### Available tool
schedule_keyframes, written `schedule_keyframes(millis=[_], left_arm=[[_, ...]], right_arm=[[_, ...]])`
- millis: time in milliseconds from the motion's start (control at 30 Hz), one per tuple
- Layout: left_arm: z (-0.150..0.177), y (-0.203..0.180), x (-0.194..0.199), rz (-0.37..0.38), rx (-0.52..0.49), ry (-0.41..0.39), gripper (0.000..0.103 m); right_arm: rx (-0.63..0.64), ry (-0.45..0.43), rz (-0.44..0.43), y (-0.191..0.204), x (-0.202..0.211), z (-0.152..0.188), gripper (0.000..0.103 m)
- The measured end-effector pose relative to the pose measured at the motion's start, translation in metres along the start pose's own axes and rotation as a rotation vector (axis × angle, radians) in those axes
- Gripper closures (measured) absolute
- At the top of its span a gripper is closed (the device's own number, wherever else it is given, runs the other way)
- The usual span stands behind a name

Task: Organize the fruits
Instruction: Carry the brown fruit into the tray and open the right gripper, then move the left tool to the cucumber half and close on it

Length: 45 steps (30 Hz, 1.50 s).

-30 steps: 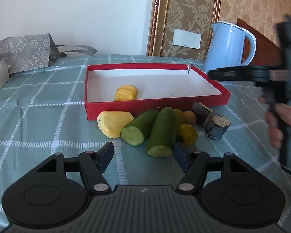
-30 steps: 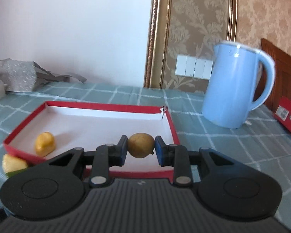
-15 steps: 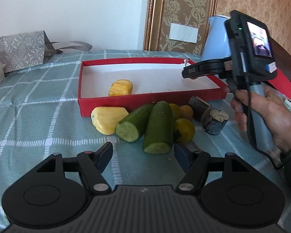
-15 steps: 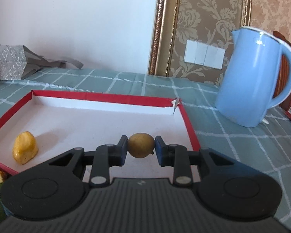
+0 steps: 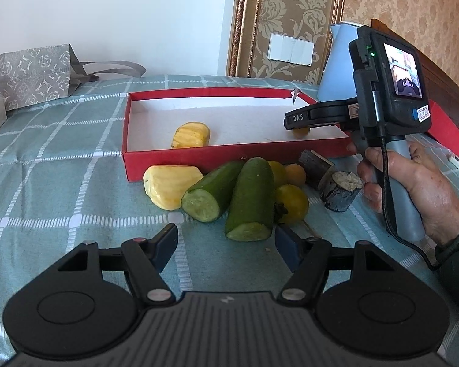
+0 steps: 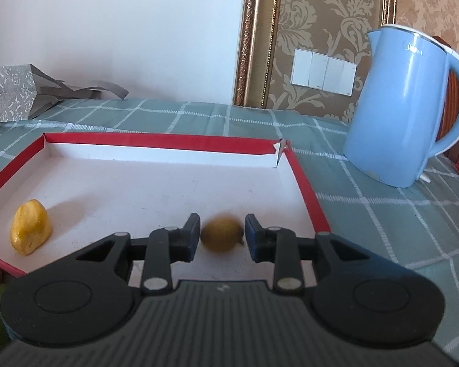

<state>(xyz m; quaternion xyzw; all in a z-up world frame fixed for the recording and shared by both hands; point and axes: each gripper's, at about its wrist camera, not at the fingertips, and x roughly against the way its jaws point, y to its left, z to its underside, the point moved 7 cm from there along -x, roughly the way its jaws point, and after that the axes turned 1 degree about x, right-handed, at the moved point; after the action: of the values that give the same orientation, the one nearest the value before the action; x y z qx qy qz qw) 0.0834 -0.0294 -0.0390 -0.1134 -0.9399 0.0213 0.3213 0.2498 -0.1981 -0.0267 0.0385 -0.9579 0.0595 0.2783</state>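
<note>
A red box [image 5: 217,155] with a white floor holds a yellow jackfruit piece [image 5: 190,135]. In the right wrist view my right gripper [image 6: 221,238] hangs over the box's [image 6: 303,183] right front part, jaws parted, with a small brown round fruit [image 6: 222,238] blurred between them and touching neither pad. The same fruit shows under the right gripper [image 5: 300,120] in the left wrist view. My left gripper [image 5: 226,244] is open and empty, near the front of a pile: two cucumber halves [image 5: 250,202], a yellow jackfruit piece [image 5: 169,185], yellow round fruits [image 5: 292,203].
Two dark sugarcane stubs [image 5: 339,190] lie right of the pile. A blue kettle [image 6: 404,107] stands right of the box. A grey paper bag [image 5: 30,73] lies at the far left. A red carton [image 5: 446,131] lies behind the right hand.
My right gripper has moved lower over the box and its jaws have opened, letting go of the small brown fruit. My left gripper has stayed open.
</note>
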Motion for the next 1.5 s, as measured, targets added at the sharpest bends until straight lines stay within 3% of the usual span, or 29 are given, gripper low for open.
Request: schedule_keyframes(millis=[67,233,467,633,767,933,1133,1500], left_arm=[[0.0,0.0,0.0,-0.004,-0.004,-0.002,0.034],[0.0,-0.001,0.0,-0.01,-0.01,-0.004,0.034],[0.0,-0.001,0.0,-0.012,-0.012,-0.011,0.033],[0.001,0.0,0.002,-0.017,-0.015,-0.017,0.032],[0.0,-0.002,0.004,-0.005,-0.015,-0.033,0.032],[0.0,-0.007,0.002,-0.005,-0.034,-0.049,0.032],[-0.002,-0.01,-0.003,0.023,-0.024,-0.048,0.032],[-0.002,-0.017,-0.012,0.035,-0.049,-0.046,0.032]], right_arm=[[0.001,-0.008,0.011,0.0,0.0,0.0,0.054],[-0.012,-0.015,0.012,-0.004,0.003,0.001,0.052],[-0.052,-0.052,0.026,-0.018,0.027,0.006,0.029],[-0.053,-0.089,0.038,-0.032,0.068,0.018,0.023],[-0.099,-0.117,0.063,-0.052,0.098,0.032,0.01],[-0.176,-0.11,0.041,-0.068,0.105,0.042,0.01],[-0.162,-0.065,0.029,-0.063,0.103,0.048,0.01],[-0.148,-0.074,-0.002,-0.056,0.114,0.051,0.01]])
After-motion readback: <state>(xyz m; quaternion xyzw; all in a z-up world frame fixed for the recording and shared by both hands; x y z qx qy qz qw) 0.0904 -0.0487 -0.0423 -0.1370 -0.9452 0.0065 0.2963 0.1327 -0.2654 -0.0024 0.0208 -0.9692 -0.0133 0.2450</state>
